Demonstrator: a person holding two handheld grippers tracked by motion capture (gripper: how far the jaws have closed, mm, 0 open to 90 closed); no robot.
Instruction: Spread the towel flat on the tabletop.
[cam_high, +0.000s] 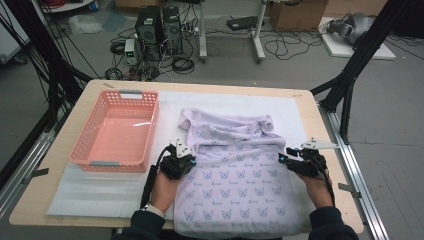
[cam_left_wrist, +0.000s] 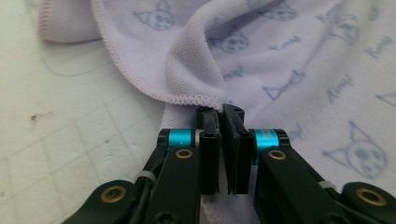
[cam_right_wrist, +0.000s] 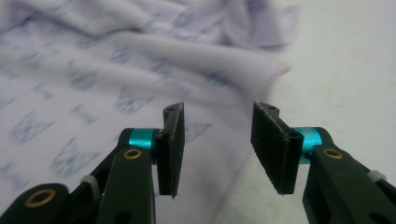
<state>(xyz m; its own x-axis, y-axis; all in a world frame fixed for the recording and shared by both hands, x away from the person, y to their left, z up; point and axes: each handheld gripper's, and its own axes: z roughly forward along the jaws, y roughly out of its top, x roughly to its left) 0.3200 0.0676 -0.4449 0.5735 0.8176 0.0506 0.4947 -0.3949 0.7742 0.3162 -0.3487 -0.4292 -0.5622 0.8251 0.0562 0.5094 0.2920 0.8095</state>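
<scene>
A lilac towel (cam_high: 235, 165) printed with small cat faces lies spread on the white mat, rumpled along its far edge. My left gripper (cam_high: 190, 160) sits at the towel's left edge. In the left gripper view its jaws (cam_left_wrist: 222, 112) are shut, with a raised fold of the hemmed towel (cam_left_wrist: 280, 56) edge pinched at their tips. My right gripper (cam_high: 286, 159) is at the towel's right edge. In the right gripper view it (cam_right_wrist: 217, 116) stands open just above the towel (cam_right_wrist: 93, 70), with nothing pressed between its pads.
A pink plastic basket (cam_high: 82, 155), with nothing in it, stands left of the towel on the white mat (cam_high: 100, 190). The mat covers most of the wooden table (cam_high: 40, 200). Beyond the table are black frame legs, computers and cables on the floor.
</scene>
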